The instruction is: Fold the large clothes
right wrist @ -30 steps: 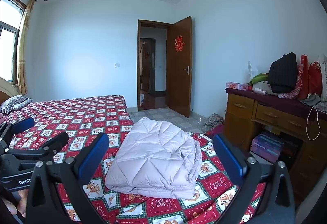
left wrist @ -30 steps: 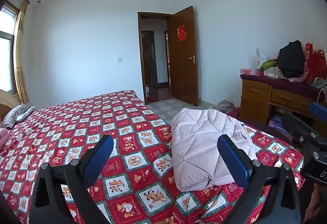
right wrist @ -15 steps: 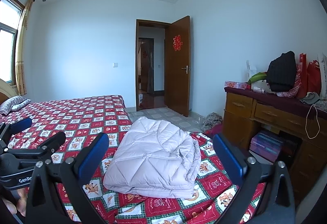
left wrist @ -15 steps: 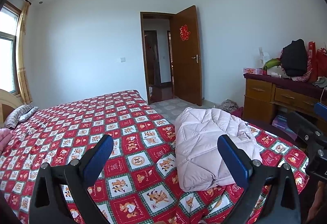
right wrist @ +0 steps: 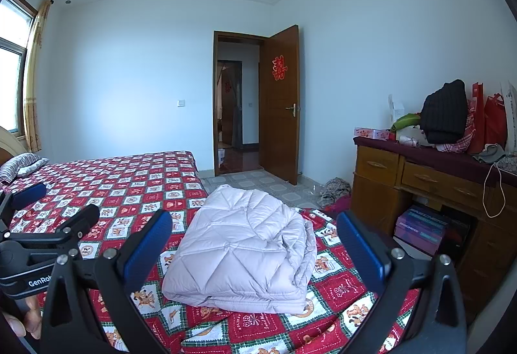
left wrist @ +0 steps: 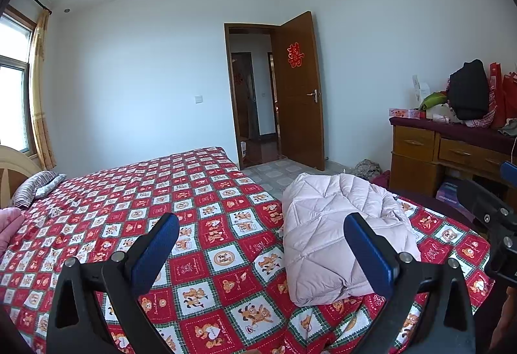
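While both grippers' jaws gape empty, the folded jacket (right wrist: 242, 247) lies on the bedspread (right wrist: 122, 189) near a dresser (right wrist: 420, 186).

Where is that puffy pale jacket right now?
The folded jacket lies on the red patterned bedspread near the bed's foot corner, centred in the right wrist view and right of centre in the left one, between the open doorway and the wooden dresser.
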A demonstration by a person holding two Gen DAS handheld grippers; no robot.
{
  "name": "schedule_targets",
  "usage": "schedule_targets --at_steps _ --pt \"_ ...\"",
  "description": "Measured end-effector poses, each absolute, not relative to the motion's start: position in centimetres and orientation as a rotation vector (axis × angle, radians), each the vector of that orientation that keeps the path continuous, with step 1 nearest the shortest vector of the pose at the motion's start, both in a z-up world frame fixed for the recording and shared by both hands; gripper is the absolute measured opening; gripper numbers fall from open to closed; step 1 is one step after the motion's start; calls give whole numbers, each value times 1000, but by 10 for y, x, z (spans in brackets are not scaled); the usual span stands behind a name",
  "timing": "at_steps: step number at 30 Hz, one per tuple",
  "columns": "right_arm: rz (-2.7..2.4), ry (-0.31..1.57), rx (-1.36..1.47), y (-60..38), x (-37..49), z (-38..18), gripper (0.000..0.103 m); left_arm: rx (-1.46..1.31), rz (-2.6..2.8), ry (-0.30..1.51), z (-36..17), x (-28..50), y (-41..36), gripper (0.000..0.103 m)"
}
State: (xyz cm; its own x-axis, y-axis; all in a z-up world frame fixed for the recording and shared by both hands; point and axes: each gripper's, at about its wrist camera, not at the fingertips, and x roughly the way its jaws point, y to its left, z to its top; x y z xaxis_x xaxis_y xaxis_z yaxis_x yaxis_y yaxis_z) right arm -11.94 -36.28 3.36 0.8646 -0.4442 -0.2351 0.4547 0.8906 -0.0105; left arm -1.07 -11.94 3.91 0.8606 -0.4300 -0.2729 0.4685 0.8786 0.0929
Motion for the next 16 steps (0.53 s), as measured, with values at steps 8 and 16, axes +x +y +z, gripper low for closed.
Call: schedule_targets --at_steps 8,16 --pt "-474 248 48 -362 -117 30 103 152 -497 254 38 -7 -119 102" --pt "-475 258 47 -361 -114 28 103 132 -509 305 35 5 -117 102"
